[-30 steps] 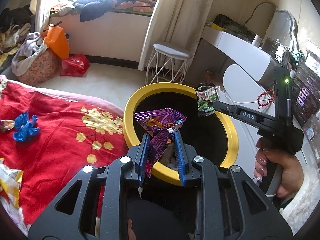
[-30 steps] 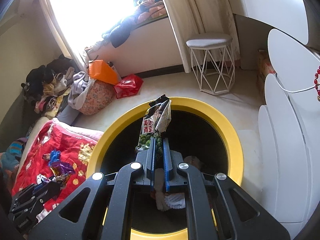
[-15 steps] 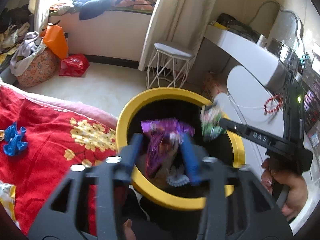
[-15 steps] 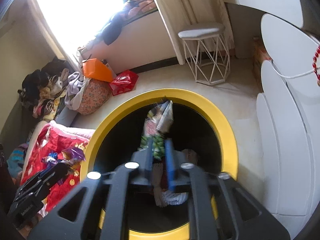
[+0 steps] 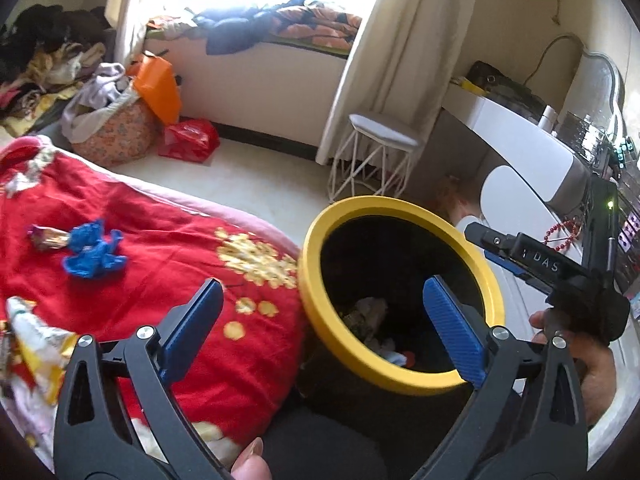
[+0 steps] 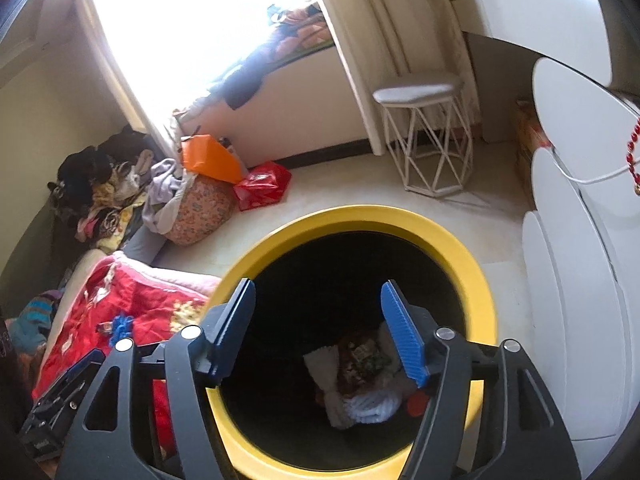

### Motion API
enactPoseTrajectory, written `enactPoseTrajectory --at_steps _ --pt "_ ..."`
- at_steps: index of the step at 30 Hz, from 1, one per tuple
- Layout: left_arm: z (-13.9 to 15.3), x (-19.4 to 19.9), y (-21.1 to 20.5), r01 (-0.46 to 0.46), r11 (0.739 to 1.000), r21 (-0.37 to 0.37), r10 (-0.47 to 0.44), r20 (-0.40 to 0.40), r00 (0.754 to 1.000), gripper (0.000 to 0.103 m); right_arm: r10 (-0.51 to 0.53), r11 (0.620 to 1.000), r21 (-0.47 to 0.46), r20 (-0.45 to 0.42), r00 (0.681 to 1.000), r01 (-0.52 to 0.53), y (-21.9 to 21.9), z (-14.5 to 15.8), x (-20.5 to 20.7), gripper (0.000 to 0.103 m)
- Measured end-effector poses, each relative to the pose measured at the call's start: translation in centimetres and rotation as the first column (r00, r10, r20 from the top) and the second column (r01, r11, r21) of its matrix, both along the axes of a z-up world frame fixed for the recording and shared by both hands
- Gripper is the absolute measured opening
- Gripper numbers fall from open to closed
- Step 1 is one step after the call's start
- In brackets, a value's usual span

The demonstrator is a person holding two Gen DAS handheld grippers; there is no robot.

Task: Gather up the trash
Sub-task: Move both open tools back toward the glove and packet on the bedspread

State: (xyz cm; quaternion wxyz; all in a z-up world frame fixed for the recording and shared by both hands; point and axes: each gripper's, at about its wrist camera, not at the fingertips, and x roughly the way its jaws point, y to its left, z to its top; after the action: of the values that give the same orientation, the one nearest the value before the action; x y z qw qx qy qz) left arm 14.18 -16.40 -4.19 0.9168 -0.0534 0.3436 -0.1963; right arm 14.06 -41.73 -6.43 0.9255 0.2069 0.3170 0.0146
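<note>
Opening on both sides, with nothing between the blue ribbed pads: left gripper (image 5: 320, 312) spreading wide across red floral quilt (image 5: 168, 264) and round black bin with yellow rim (image 5: 316, 320); right gripper (image 6: 318, 320) parting directly above that bin (image 6: 476, 268). Lying deep inside, crumpled wrappers and white tissue (image 6: 360, 376), dim and hard to tell apart. Waiting on the quilt: crumpled blue wrapper (image 5: 94, 254), small brown-purple candy wrapper (image 5: 48, 238), yellow-white snack packet (image 5: 28, 344) cut off at the edge. Showing only partly, a hand (image 5: 592, 376) gripping the right handle.
</note>
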Motion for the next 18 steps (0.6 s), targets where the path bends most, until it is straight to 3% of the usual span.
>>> enactPoseTrajectory --at_steps 8,18 --pt "1.5 -1.7 3.6 -0.100 0.995 0.008 0.099 0.065 0.993 0.092 0.088 0.995 -0.043 0.055 0.995 -0.086 3.6 1.5 -0.3 0.069" --pt "2.2 -2.9 7.5 -0.191 0.982 -0.004 0.191 0.078 0.979 0.092 0.201 0.977 -0.085 0.077 0.977 -0.194 8.0 2.5 -0.9 0.070"
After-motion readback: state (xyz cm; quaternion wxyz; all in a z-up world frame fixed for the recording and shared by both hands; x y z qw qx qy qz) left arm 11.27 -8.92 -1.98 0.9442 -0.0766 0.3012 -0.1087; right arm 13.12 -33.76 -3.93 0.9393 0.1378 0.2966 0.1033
